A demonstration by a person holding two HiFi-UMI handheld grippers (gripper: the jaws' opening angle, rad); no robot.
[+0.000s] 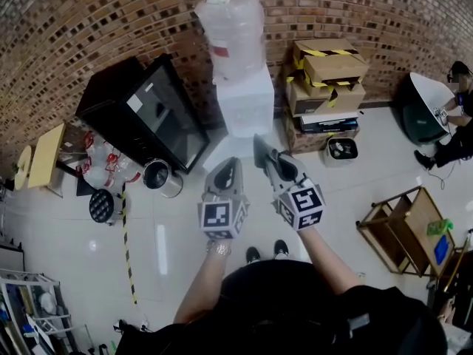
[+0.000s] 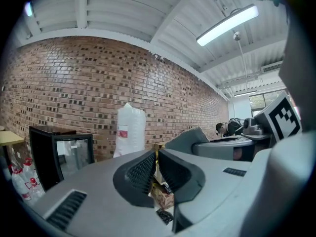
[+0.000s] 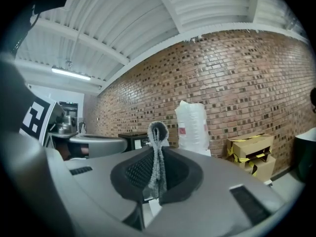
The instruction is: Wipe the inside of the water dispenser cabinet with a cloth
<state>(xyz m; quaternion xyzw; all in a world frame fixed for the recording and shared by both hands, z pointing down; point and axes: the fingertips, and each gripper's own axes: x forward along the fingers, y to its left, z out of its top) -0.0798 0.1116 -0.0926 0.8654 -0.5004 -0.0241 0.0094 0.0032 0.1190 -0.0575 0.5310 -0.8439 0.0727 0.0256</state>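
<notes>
The white water dispenser (image 1: 246, 103) stands against the brick wall with a plastic-wrapped bottle (image 1: 230, 32) on top. The wrapped bottle also shows in the left gripper view (image 2: 131, 130) and the right gripper view (image 3: 191, 127). My right gripper (image 1: 260, 152) is held in front of the dispenser, shut on a folded grey cloth (image 3: 158, 135) that sticks up past the jaw tips (image 3: 157, 157). My left gripper (image 1: 227, 170) hovers beside it at the left, jaws together (image 2: 154, 157) with nothing between them. The inside of the cabinet is hidden.
A black glass-door cabinet (image 1: 148, 113) stands left of the dispenser, with a metal pot (image 1: 159, 174) on the floor by it. Stacked cardboard boxes (image 1: 325, 80) sit at the right. A wooden cart (image 1: 403, 228), a dark bin (image 1: 421, 109) and a seated person (image 1: 458, 128) are further right.
</notes>
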